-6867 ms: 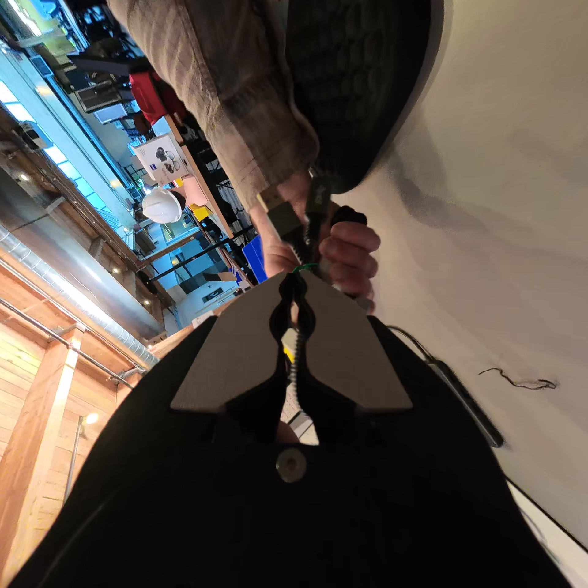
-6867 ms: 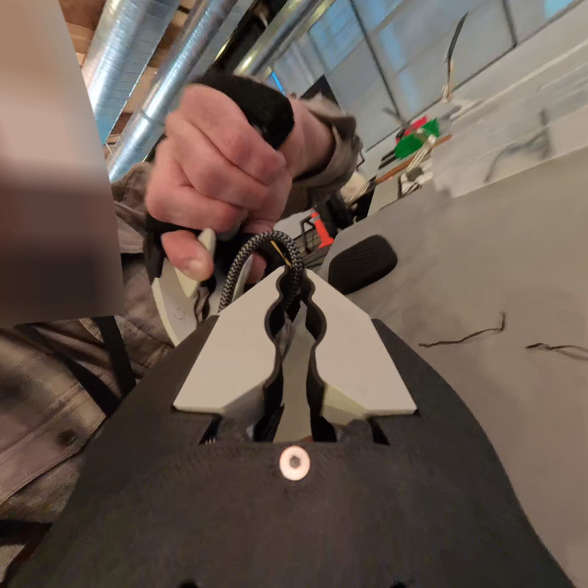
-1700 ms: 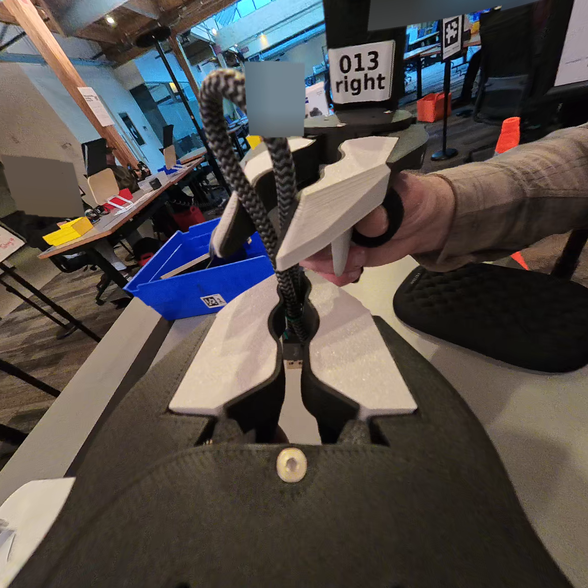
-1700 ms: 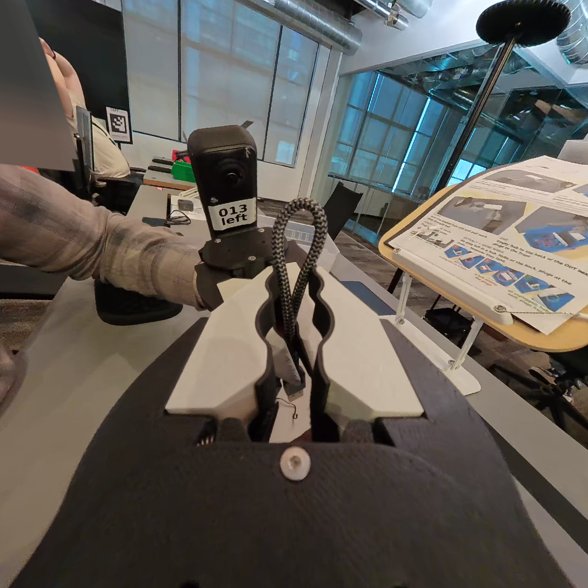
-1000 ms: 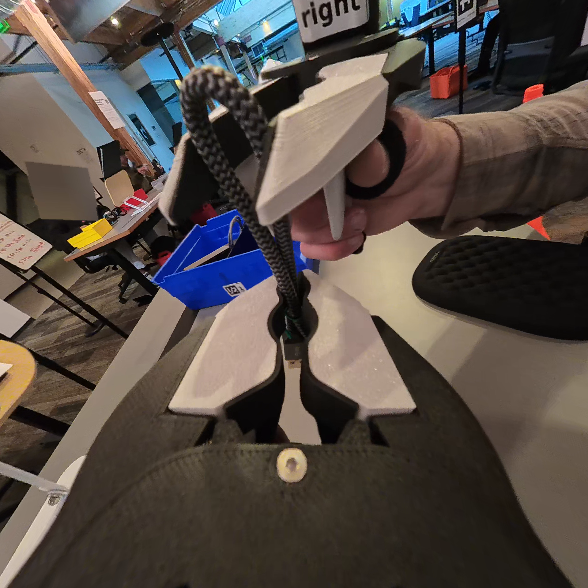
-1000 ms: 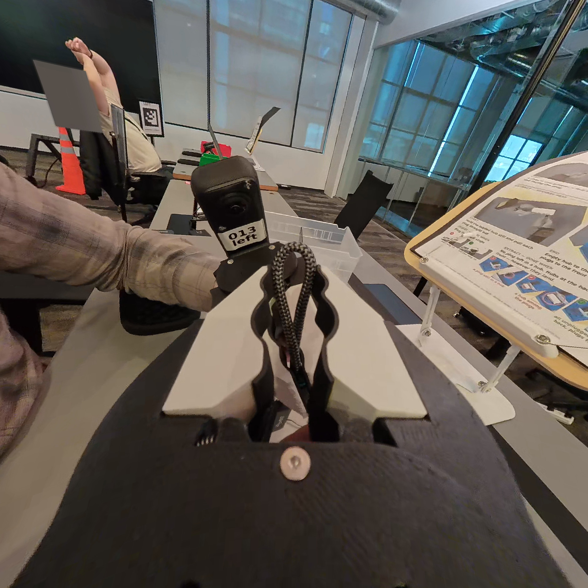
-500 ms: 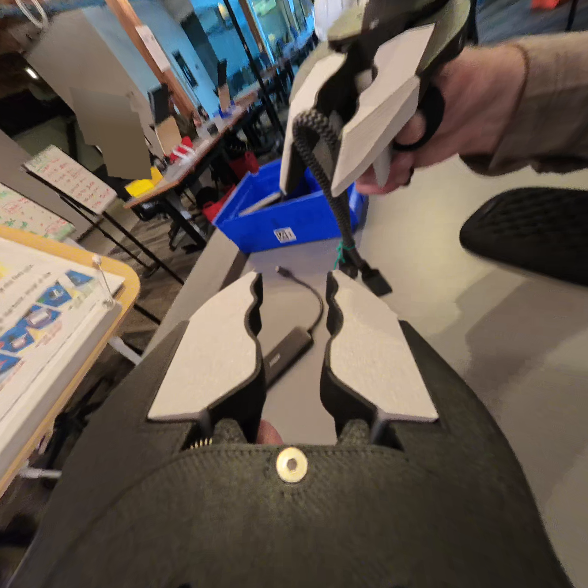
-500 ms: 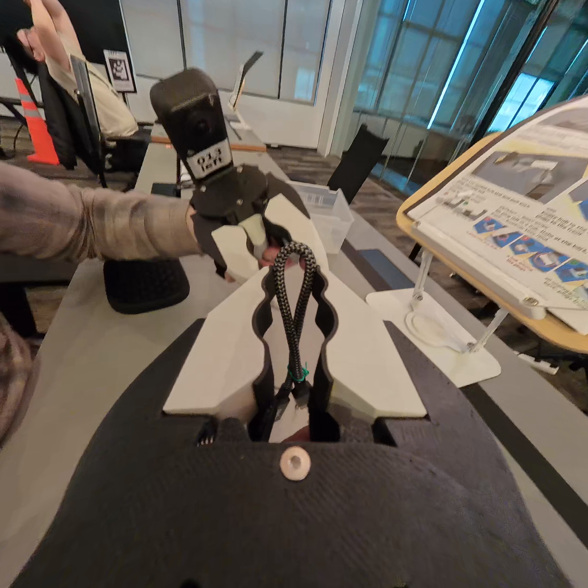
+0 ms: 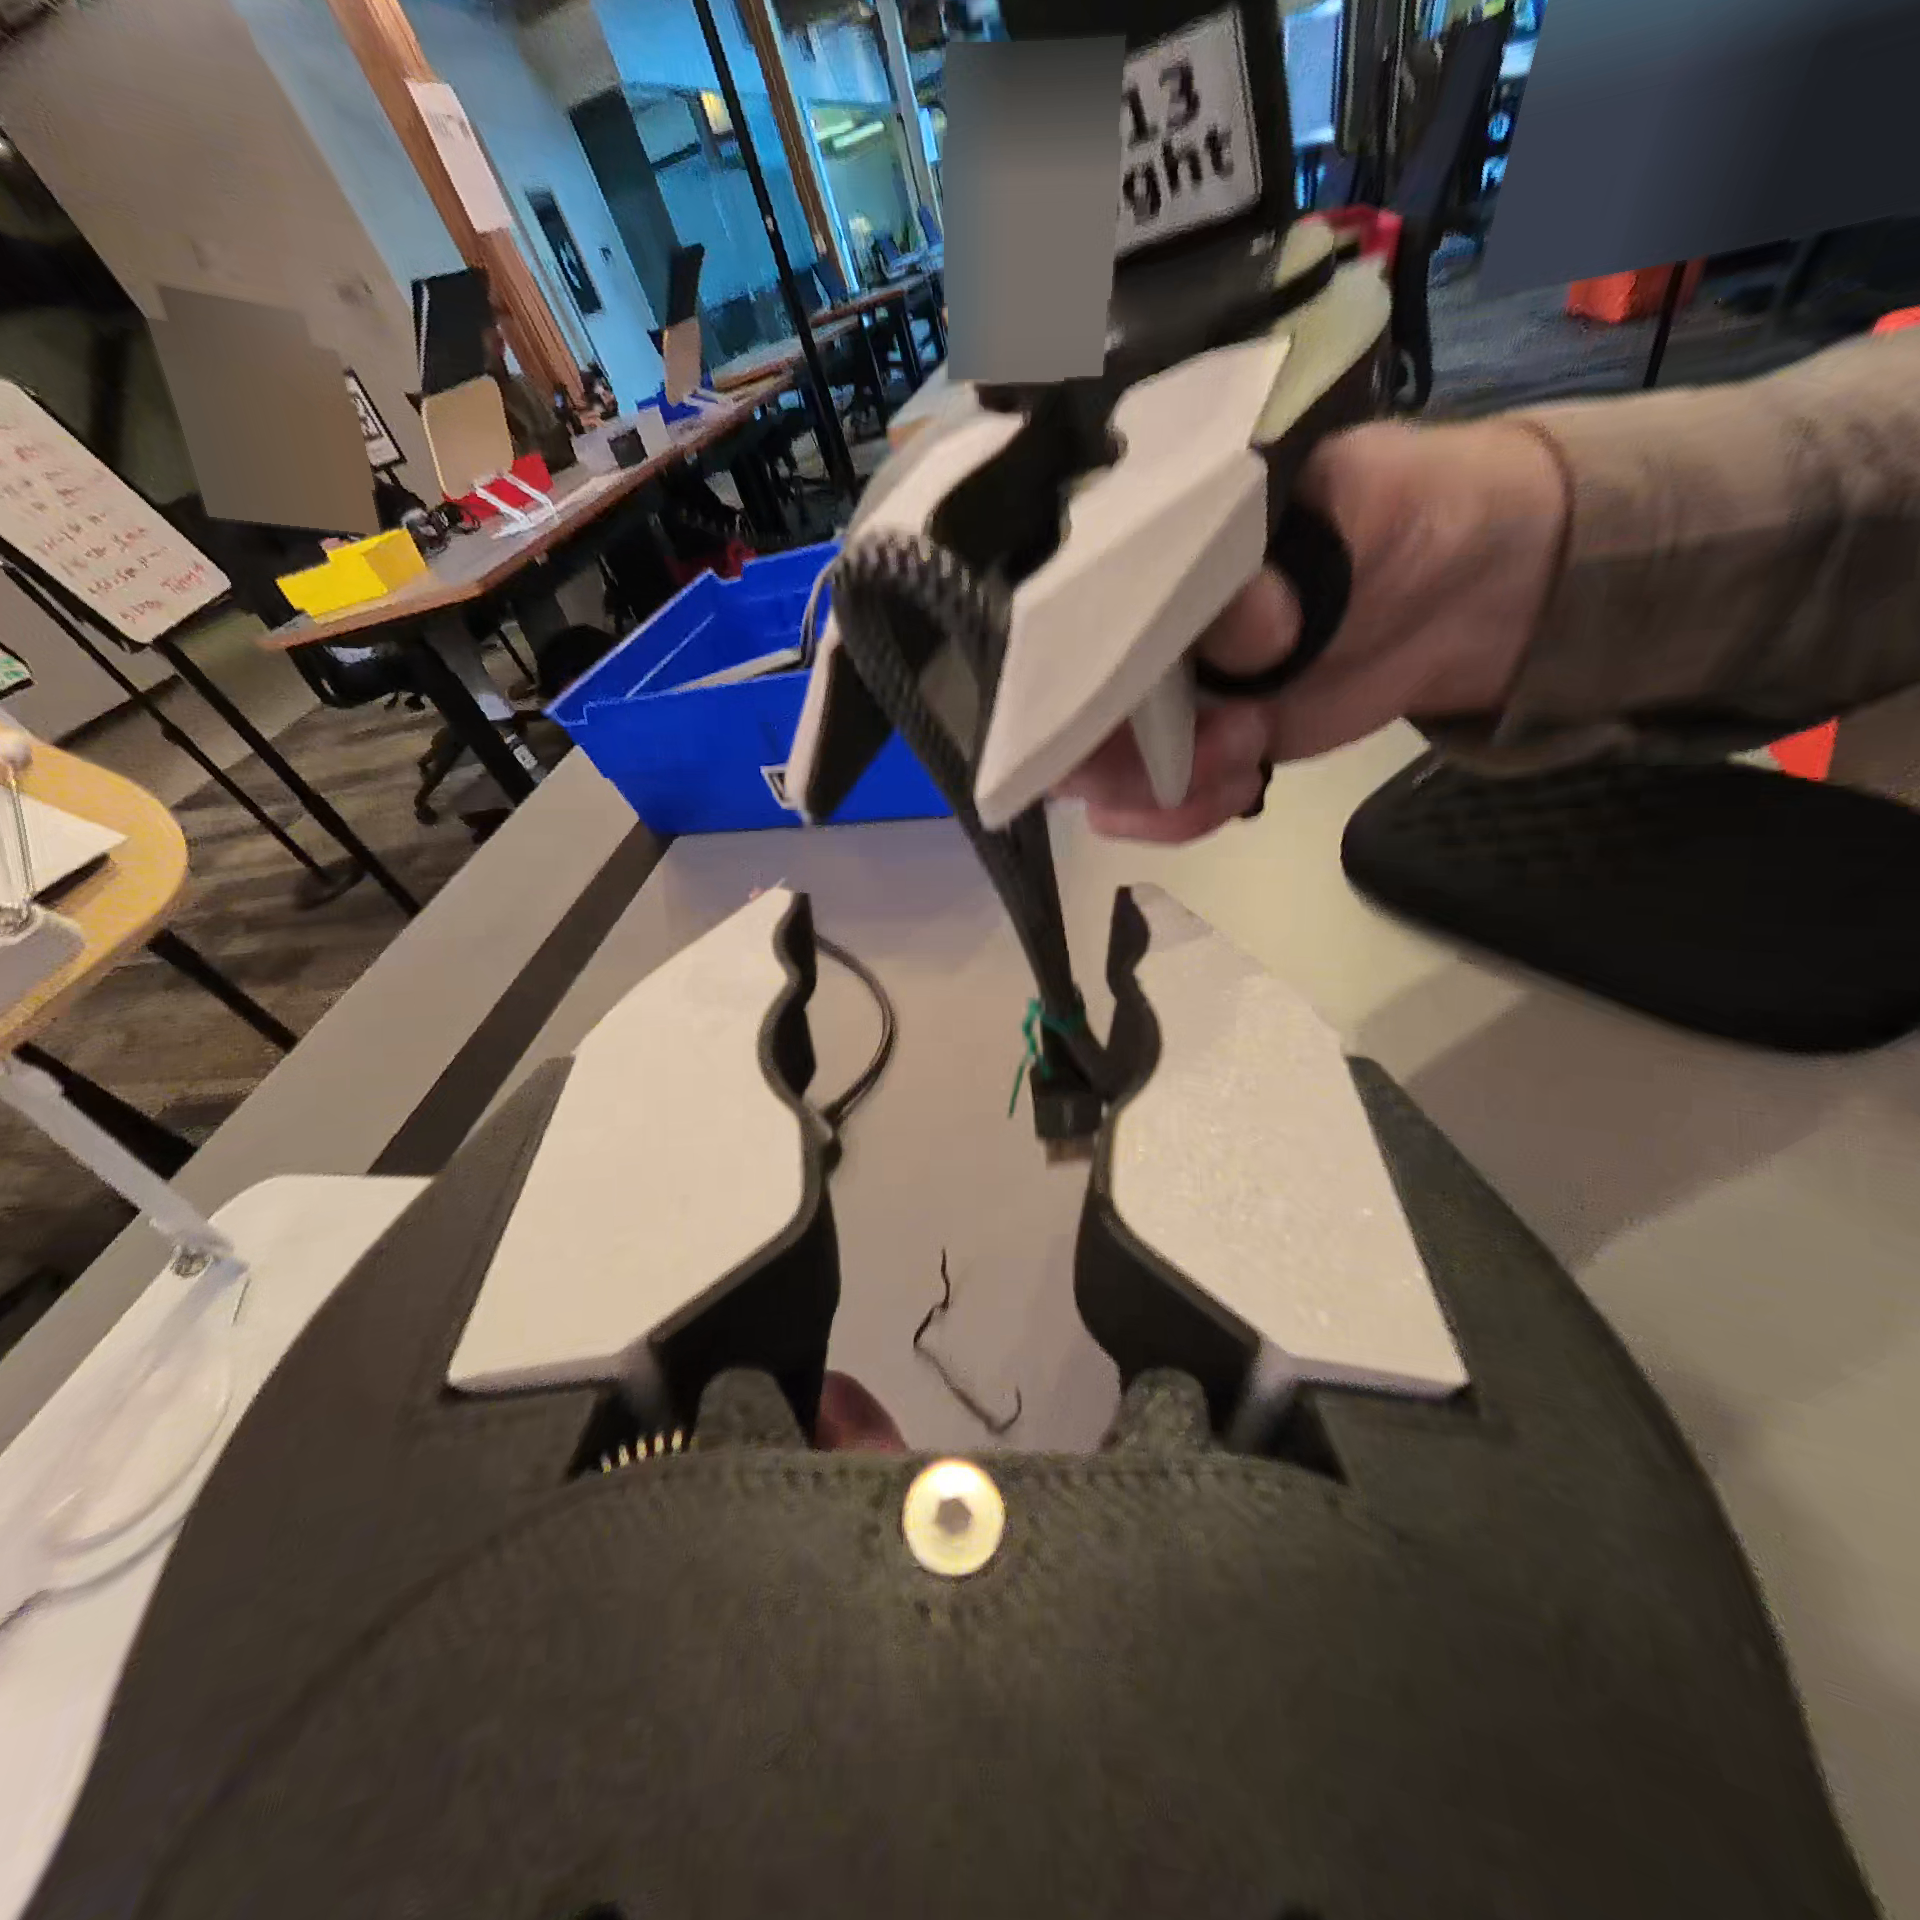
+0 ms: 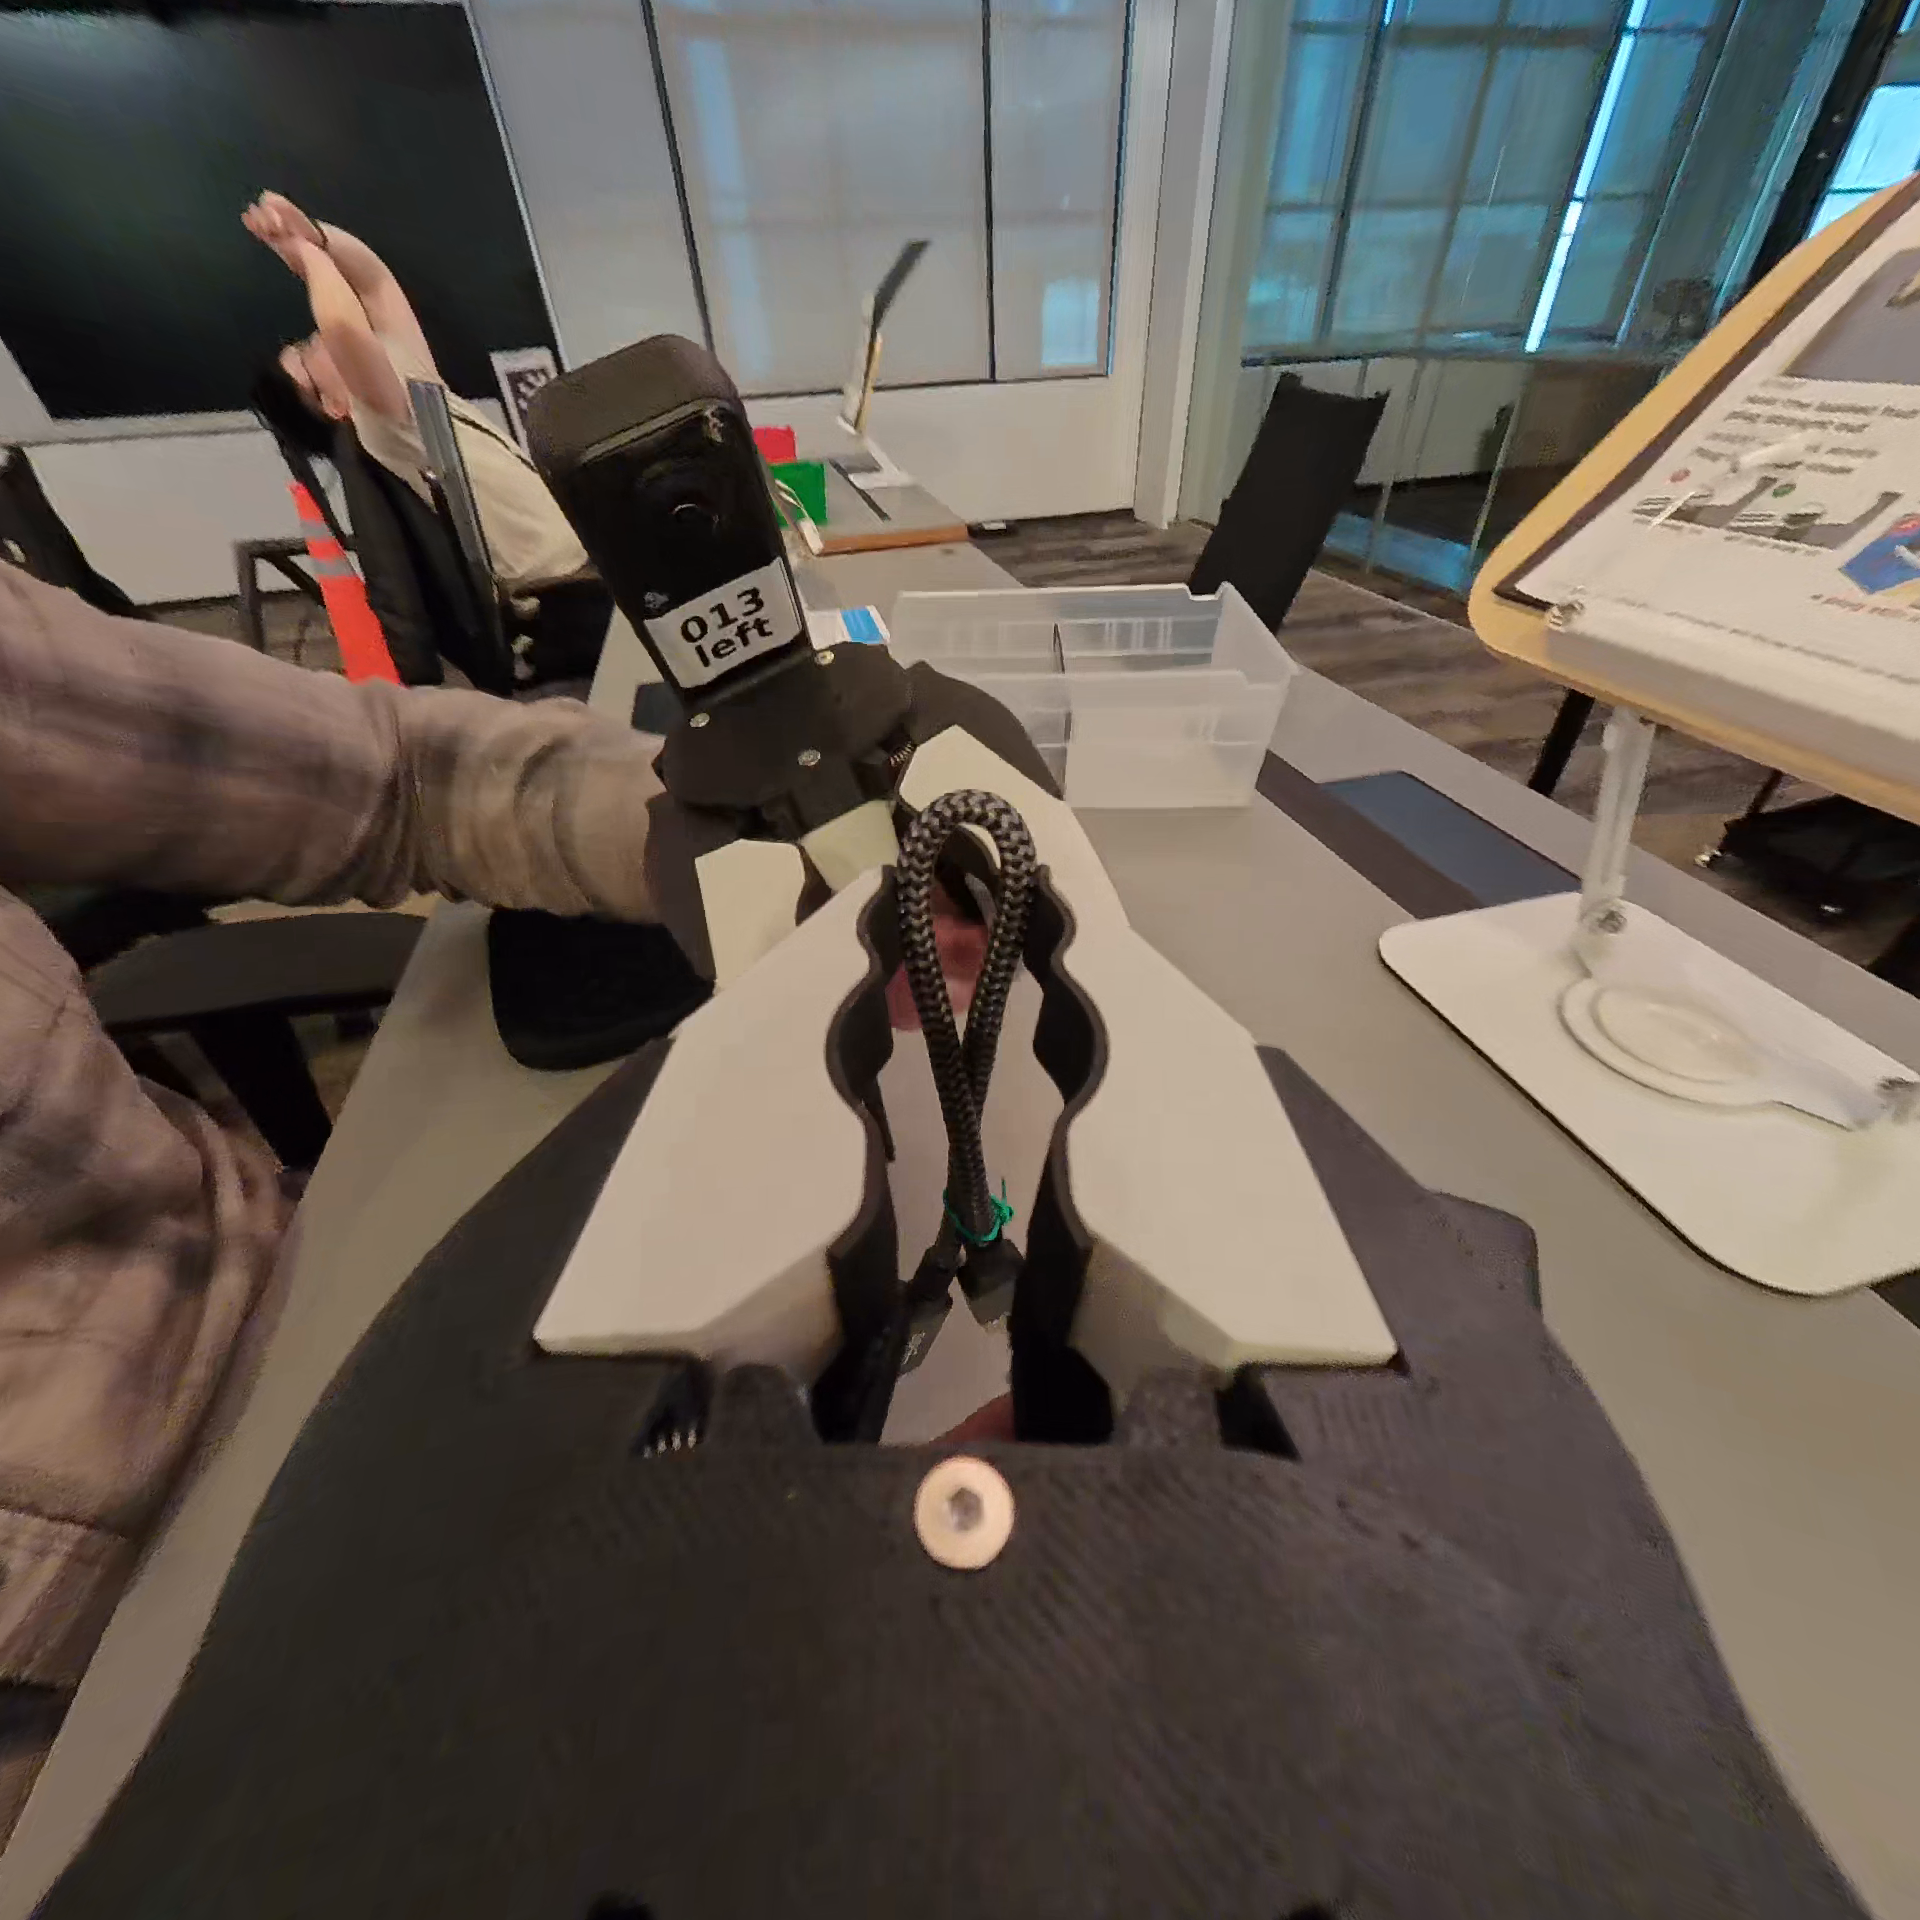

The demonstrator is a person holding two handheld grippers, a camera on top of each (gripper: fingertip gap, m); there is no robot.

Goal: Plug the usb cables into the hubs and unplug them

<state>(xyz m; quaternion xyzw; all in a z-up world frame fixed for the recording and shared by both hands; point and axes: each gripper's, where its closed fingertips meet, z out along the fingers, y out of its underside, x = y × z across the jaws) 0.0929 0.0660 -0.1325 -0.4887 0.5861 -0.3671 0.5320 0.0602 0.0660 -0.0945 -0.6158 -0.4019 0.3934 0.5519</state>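
A short braided black USB cable [image 10: 966,1049] is folded into a loop and bound with a green twist tie [image 10: 977,1226]. My right gripper [image 10: 961,894] is shut on the loop. Its two plugs [image 10: 971,1294] hang down between the fingers. In the left wrist view the cable [image 9: 1023,894] hangs from the right gripper [image 9: 904,790], with the plugs [image 9: 1065,1107] close to my right finger. My left gripper [image 9: 956,909] is open and empty above the table. A thin black hub lead [image 9: 878,1023] curls on the table and runs behind my left finger. The hub itself is hidden.
A blue bin [image 9: 707,727] stands at the table's far end, a black wrist pad [image 9: 1662,904] to the right. A clear bin [image 10: 1101,707] and an instruction board [image 10: 1766,582] on a white stand base [image 10: 1662,1101] show in the right wrist view. Black thread [image 9: 956,1351] lies on the table. Left and right tips are no more than a few centimetres apart.
Both grippers held the cable a second ago. My left gripper has let go and opened wide. The cable now hangs from the right gripper alone, its plugs lowered between my left fingers.
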